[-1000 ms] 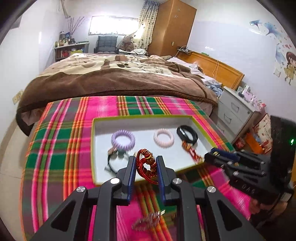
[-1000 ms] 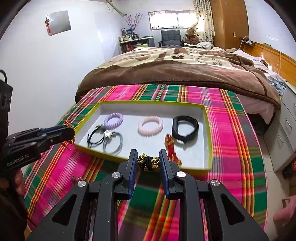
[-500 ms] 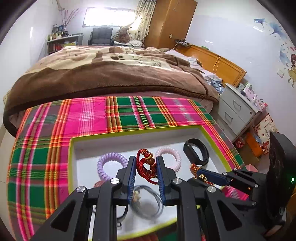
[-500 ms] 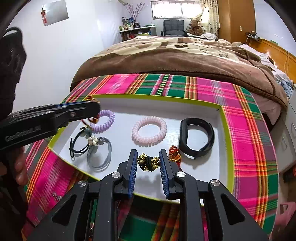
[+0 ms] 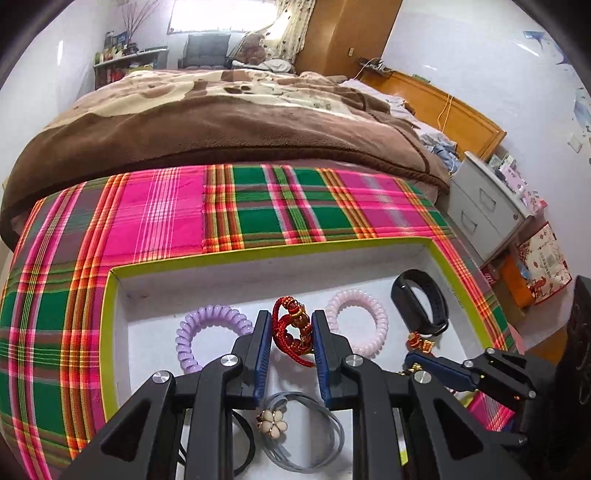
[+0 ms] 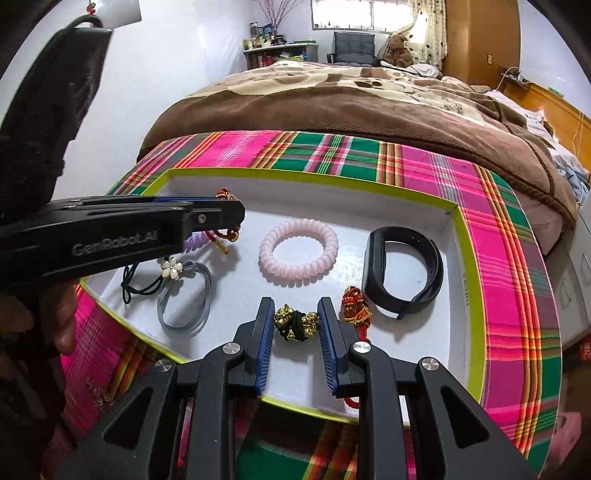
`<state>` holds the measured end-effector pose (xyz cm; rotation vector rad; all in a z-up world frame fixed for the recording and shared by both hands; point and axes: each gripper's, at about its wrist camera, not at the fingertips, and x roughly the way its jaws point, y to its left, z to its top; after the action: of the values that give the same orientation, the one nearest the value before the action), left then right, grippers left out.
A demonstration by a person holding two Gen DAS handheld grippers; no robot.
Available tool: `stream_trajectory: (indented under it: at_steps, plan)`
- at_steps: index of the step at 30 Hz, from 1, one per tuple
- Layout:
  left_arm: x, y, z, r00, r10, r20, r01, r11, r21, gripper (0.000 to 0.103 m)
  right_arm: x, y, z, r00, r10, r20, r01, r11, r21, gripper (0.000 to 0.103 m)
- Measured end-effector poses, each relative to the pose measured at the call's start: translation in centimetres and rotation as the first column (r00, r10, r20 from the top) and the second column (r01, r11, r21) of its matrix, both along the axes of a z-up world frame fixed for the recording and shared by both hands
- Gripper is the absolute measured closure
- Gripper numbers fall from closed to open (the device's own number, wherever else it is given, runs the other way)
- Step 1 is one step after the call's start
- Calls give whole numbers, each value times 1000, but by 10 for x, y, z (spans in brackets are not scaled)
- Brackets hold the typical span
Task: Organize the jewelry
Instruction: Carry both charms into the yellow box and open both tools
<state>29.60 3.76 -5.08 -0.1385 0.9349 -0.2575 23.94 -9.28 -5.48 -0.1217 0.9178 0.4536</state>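
Plaid cloth (image 5: pixel 166 221) in pink, green and orange covers the desk, which abuts a bed under a brown blanket (image 5: pixel 221 125); a wooden wardrobe (image 5: pixel 351 33), a window and grey drawers (image 5: pixel 484 206) fill the bedroom behind. Left wrist view: a white tray with a lime rim (image 5: pixel 110 314) lies on the cloth. The left tool (image 5: pixel 290 332) is clamped on a red cord bracelet (image 5: pixel 291 328), held above the tray floor between a purple coil band (image 5: pixel 210 332) and a pink coil band (image 5: pixel 358 321). A black wristband (image 5: pixel 421 299) lies to the right, a grey hair tie with a flower (image 5: pixel 273 424) below.

Right wrist view: the right tool (image 6: pixel 295 321) is clamped on a black-and-gold bracelet (image 6: pixel 295 323) over the tray's near part, just beside a red-and-gold charm (image 6: pixel 354 306). The left tool enters from the left, over the tray's far left corner.
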Motion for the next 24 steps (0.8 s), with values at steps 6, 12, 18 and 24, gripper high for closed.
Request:
stream_trajectory:
  at_steps: [6, 12, 18, 24]
  plan:
    - [2, -1, -5, 1000, 1, -9, 0, 1000, 18, 81, 2, 1, -1, 1000, -4, -2, 4, 1000, -2, 78]
    - [5, -3, -8, 1000, -12, -22, 12, 1000, 4, 81, 2, 1, -1, 1000, -13, -1, 13, 1000, -3, 78]
    - [5, -3, -8, 1000, -2, -21, 2, 1000, 14, 80, 2, 3, 0, 1000, -10, 4, 10, 1000, -11, 77]
    - [4, -2, -8, 1000, -6, -25, 6, 1000, 6, 79, 1, 3, 0, 1000, -14, 11, 14, 1000, -14, 67]
